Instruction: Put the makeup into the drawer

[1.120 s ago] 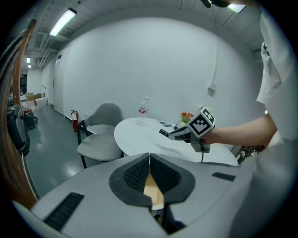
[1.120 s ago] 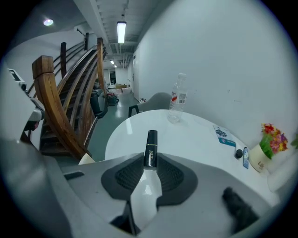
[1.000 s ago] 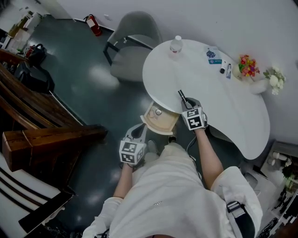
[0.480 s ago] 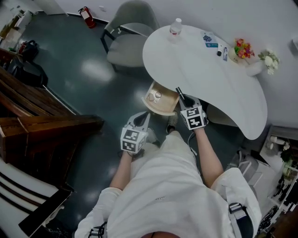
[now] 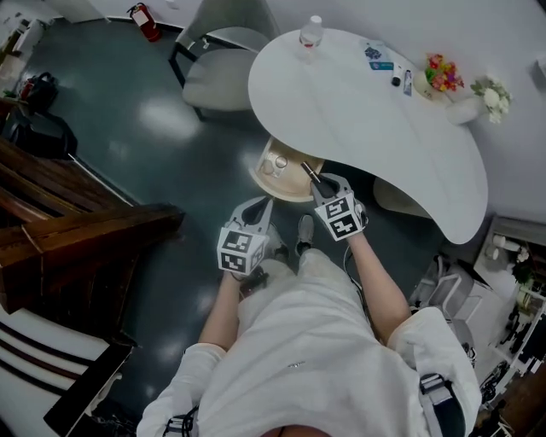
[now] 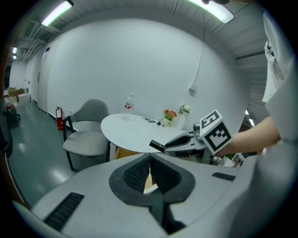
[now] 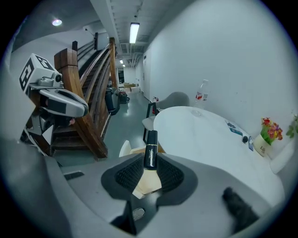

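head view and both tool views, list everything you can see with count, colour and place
table: 1, white, upper middle
drawer: 1, pale wood, open under the table's near edge
small round things: 2, pale, inside the drawer
bottle: 1, clear, table's far edge
flowers: 2 bunches, one bright, one white, table's right end
small items: about 3, blue and dark, beside the flowers
chair: 1, grey, behind the table
fire extinguisher: 1, red, floor at top left
staircase: 1, brown wood, left
makeup tube: 1, black, in the right tool
right tool: 1, grey, shut on the makeup tube, by the drawer
left tool: 1, grey, shut, empty, near the person
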Motion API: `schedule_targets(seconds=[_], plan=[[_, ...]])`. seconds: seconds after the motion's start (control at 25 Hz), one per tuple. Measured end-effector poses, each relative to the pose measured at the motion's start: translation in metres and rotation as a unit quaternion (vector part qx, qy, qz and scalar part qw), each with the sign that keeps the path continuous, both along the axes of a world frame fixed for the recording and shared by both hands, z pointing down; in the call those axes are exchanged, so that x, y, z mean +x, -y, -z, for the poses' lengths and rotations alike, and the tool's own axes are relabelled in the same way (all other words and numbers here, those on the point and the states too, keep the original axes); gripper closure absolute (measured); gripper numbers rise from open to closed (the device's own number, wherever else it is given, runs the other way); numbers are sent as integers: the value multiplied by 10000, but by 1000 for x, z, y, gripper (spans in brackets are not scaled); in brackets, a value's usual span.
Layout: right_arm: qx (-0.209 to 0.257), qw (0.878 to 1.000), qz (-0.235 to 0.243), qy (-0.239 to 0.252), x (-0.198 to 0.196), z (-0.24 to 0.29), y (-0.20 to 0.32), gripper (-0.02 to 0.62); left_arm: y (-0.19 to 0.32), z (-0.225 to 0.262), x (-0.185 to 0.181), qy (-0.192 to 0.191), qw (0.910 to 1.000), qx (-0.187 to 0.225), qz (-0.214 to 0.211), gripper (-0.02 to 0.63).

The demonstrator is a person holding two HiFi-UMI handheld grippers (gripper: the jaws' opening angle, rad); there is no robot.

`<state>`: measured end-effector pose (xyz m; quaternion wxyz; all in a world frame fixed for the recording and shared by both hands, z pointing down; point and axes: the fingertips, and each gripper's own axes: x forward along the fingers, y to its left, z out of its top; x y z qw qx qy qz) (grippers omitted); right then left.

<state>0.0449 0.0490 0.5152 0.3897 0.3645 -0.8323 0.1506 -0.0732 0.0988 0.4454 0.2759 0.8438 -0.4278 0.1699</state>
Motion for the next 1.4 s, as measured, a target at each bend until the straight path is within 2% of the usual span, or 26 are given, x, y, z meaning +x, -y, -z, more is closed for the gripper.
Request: schedule_targets(seconds=[0.32, 0.8, 1.04, 1.4], plan=[[-248, 9989, 385, -68, -5, -46, 11, 508, 28, -30, 25, 10, 9999, -150, -35, 594], [-640, 9903, 1181, -357, -30, -141, 27, 508, 49, -88, 32, 130, 9991, -405, -17, 594], [-854, 9769, 1852, -633, -46, -190, 36, 508, 54, -108, 25, 187, 9987, -464, 73, 594], [-1261, 9451, 2750, -1236, -61, -250, 32, 508, 60, -133, 13, 260, 9982, -515, 159, 594]])
